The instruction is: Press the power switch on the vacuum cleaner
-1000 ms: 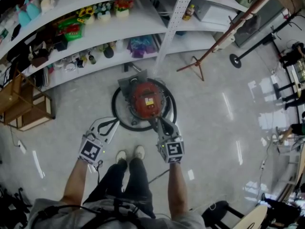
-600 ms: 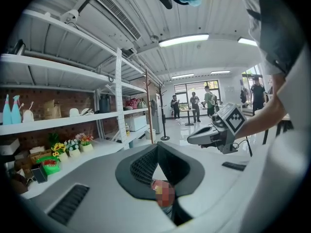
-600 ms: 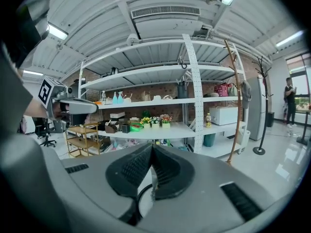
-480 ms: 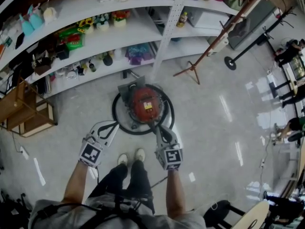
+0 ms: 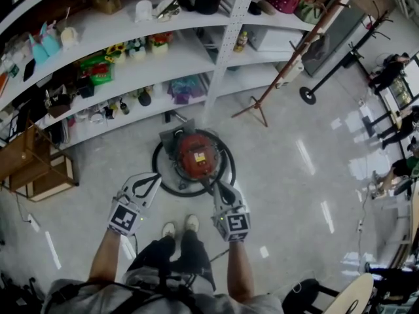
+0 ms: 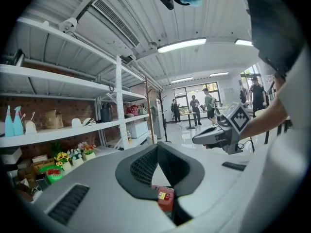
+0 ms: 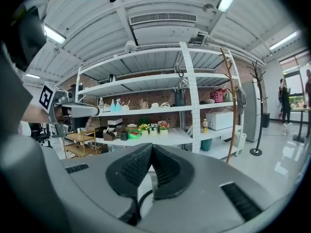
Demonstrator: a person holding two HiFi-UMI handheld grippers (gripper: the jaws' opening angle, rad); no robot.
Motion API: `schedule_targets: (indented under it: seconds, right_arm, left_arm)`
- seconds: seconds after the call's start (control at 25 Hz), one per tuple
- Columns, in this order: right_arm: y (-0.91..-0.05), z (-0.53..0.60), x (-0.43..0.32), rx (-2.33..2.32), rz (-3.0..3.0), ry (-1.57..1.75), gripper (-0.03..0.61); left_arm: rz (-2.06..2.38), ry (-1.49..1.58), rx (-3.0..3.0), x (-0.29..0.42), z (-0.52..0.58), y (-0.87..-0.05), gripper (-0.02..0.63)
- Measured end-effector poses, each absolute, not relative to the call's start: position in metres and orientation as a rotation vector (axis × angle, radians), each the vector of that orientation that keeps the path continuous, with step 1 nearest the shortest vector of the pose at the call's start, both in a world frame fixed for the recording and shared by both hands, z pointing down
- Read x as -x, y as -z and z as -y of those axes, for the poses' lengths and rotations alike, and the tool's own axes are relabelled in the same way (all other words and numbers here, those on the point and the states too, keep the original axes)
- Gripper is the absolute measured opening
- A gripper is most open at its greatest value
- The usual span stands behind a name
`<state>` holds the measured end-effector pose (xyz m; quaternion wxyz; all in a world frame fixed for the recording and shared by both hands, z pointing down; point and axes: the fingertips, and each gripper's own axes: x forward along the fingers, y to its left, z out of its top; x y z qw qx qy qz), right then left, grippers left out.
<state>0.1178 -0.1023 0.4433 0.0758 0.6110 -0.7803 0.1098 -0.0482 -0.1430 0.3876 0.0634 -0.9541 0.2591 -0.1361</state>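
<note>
Vacuum cleaner sits just beyond the right gripper, fingers clenched empty like the left gripper, so an off-centre jab could miss its switch.

The person wears a grey short-sleeved top crossed by black harness straps, dark trousers and white shoes. The left claw and right claw are pale grey, with black ribbed pads and black-and-white marker cubes.
</note>
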Motion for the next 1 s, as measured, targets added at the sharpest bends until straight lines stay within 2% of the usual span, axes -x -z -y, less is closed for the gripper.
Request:
schedule_targets:
  seconds: [0.48,1.0]
  right_arm:
    - [-0.403,0.093,-0.107,-1.824,2.360,-0.218,0.011]
    - [-0.370,0.080,-0.142,-1.950,2.327,-0.171,0.010]
  left_arm:
    - [-0.842,0.310,2.859,0.064,0.148,-0.358,0.006]
    - [-0.879,0.232,2.817,0.068,0.165,-0.328,0.006]
